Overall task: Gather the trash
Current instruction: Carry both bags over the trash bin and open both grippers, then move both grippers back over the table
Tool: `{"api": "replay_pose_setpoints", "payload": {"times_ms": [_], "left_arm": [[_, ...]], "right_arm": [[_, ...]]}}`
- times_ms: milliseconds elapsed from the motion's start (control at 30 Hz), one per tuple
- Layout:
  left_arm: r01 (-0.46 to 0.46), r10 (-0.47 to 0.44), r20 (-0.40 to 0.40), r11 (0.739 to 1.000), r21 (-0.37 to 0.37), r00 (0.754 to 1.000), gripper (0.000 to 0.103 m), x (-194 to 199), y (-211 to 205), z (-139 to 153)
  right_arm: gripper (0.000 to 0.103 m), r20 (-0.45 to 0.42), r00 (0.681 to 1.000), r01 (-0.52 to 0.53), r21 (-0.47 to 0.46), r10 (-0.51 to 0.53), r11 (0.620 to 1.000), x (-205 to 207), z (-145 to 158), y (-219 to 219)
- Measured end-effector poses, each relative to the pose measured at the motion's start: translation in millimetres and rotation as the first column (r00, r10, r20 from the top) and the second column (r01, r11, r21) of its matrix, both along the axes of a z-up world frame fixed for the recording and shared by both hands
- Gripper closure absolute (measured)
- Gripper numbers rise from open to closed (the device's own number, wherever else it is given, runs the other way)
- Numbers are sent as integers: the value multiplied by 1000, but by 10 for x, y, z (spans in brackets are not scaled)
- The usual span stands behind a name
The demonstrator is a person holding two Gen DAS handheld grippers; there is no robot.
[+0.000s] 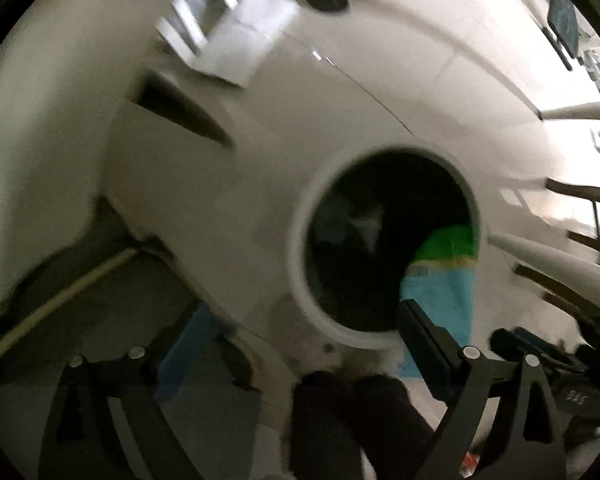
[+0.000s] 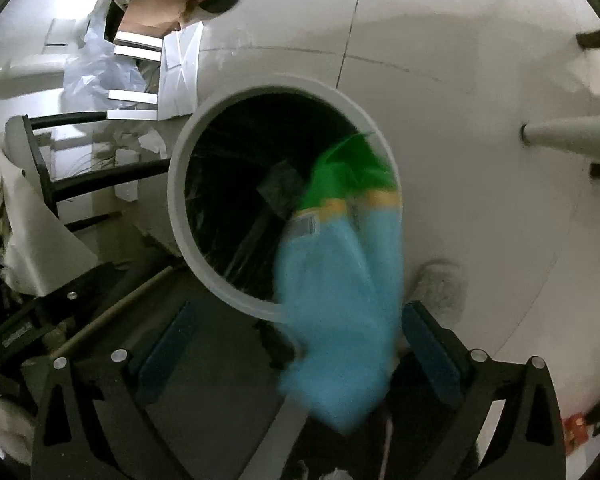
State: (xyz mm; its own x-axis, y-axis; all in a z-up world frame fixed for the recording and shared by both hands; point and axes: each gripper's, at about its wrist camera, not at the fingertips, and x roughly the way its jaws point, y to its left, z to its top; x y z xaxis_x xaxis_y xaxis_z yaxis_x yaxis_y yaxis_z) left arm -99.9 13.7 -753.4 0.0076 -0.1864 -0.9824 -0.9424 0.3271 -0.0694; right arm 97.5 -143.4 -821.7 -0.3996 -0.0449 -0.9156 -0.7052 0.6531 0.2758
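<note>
A white round trash bin (image 1: 300,256) with a dark inside stands on the pale floor; in the right wrist view its rim (image 2: 180,208) is just ahead. A blue, yellow and green snack bag (image 2: 340,280) is blurred between my right gripper's (image 2: 296,340) wide-apart fingers, its green end over the bin's mouth, touching neither pad. The bag also shows at the bin's right edge in the left wrist view (image 1: 444,272). My left gripper (image 1: 300,344) is open and empty just in front of the bin.
Cardboard boxes (image 2: 156,12) and a plastic bag (image 2: 100,76) lie on the floor beyond the bin. A black chair frame (image 2: 60,160) stands to its left. White table legs (image 2: 572,136) reach in at the right. A beige hose (image 1: 60,300) runs along the floor.
</note>
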Motion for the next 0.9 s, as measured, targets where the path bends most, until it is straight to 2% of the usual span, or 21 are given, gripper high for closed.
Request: {"api": "replay_pose_setpoints", "payload": {"times_ms": [67, 167, 267, 400, 533, 767, 900], "left_arm": [[6, -4, -29, 997, 73, 1000, 7, -36, -48, 230], [28, -19, -60, 990, 140, 998, 7, -47, -110, 505], [49, -37, -74, 985, 167, 997, 7, -32, -198, 790], [77, -63, -89, 983, 165, 994, 7, -34, -317, 1133], [92, -78, -100, 984, 151, 992, 7, -10, -428, 1603], [135, -118, -92, 967, 215, 989, 7, 0, -565, 2603], [139, -122, -82, 960, 242, 989, 7, -75, -591, 3041]], "right_arm": [[0, 33, 999, -17, -9, 17, 1000, -29, 118, 15], [0, 84, 996, -40, -18, 41, 999, -70, 363, 10], [0, 166, 982, -87, -24, 89, 996, -130, 666, 25], [0, 228, 966, -119, -34, 123, 992, -185, 1127, -11], [0, 242, 962, -123, -24, 125, 992, -228, 1694, -60], [0, 266, 953, -156, 27, 143, 987, -345, 2834, -98], [0, 269, 953, -167, 73, 142, 983, -435, 3464, -124]]}}
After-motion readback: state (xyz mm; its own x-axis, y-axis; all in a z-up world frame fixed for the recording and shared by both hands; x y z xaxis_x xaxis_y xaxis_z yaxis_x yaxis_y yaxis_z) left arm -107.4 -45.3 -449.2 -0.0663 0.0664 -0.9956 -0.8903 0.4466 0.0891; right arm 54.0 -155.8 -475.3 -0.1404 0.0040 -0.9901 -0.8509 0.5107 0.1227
